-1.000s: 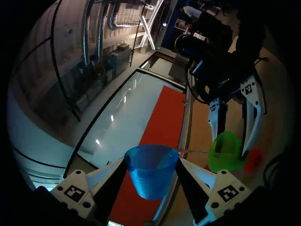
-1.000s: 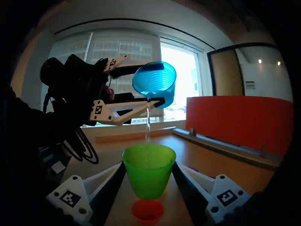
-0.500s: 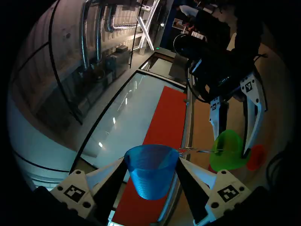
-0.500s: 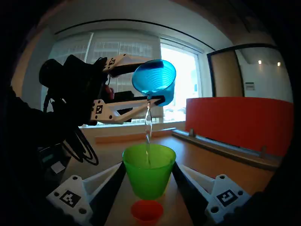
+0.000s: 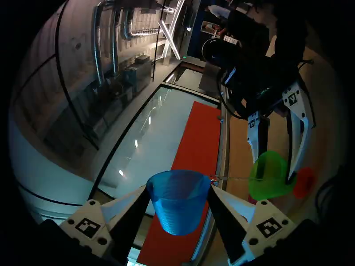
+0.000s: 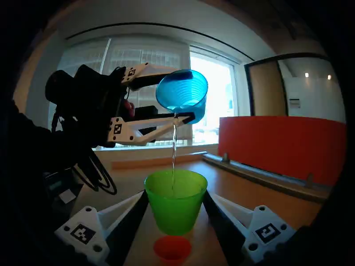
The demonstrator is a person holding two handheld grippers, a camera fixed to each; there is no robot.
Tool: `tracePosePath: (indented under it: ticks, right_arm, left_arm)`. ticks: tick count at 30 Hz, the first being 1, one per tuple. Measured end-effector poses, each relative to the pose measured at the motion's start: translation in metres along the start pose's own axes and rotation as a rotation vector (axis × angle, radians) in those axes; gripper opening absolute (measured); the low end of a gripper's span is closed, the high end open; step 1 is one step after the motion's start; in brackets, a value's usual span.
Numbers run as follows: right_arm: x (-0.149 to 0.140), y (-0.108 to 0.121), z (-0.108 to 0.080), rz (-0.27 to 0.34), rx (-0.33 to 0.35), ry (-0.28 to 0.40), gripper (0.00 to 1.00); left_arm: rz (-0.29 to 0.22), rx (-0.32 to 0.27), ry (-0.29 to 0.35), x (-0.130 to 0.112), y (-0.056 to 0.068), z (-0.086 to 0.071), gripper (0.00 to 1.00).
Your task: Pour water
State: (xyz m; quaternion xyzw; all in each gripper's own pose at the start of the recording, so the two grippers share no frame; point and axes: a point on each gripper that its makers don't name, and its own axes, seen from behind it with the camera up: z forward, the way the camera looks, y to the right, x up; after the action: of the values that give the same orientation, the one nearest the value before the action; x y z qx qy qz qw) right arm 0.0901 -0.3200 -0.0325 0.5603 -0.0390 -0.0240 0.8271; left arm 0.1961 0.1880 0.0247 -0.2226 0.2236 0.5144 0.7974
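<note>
Behind all else, right gripper view: window [image 6: 146,84], wide, bright with daylight. Bench [image 6: 266,195]: brown wood, running below the window and off to the right. Panel [image 6: 288,142]: red, upright, along the bench's right side. Left tongs [image 6: 191,97]: white fingers, raised at upper left and held by a dark-sleeved arm, pinching the blue cup [image 6: 182,95] on opposite sides; the left gripper view shows the same grip close up, one finger against each side of the cup. Right tongs [image 6: 175,199]: low at centre, both fingers pressed on the sides of the green cup [image 6: 175,210]. Blue cup: ribbed, translucent, tipped over with its mouth toward the right gripper's camera and its lip down, directly above the green cup and well apart from it. Green cup: translucent, upright, mouth open upward; whether its base touches the bench cannot be told. Orange cup [image 6: 172,249]: small, on the bench just below the green cup's base. Water [image 6: 173,150]: one thin stream falling from the blue cup's lower lip into the green cup's mouth.
</note>
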Motion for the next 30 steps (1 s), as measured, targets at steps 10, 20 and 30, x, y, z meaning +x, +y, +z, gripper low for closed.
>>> tracePosePath:
  ticks: [10,20,30]
  right_arm:
    - [-0.0001,0.0006,-0.0006,-0.006,-0.001,0.003,0.88]
    - [0.0020,0.0001,-0.0005,-0.009,-0.002,0.007,0.89]
    - [0.0031,0.0009,-0.0016,-0.011,-0.005,0.008,0.88]
  left_arm:
    - [0.026,0.005,0.004,0.0030,-0.0035,0.0002,0.86]
    - [0.056,0.007,0.007,0.0047,0.0006,0.0027,0.86]
    - [0.086,0.007,0.008,0.0068,-0.0021,0.0037,0.86]
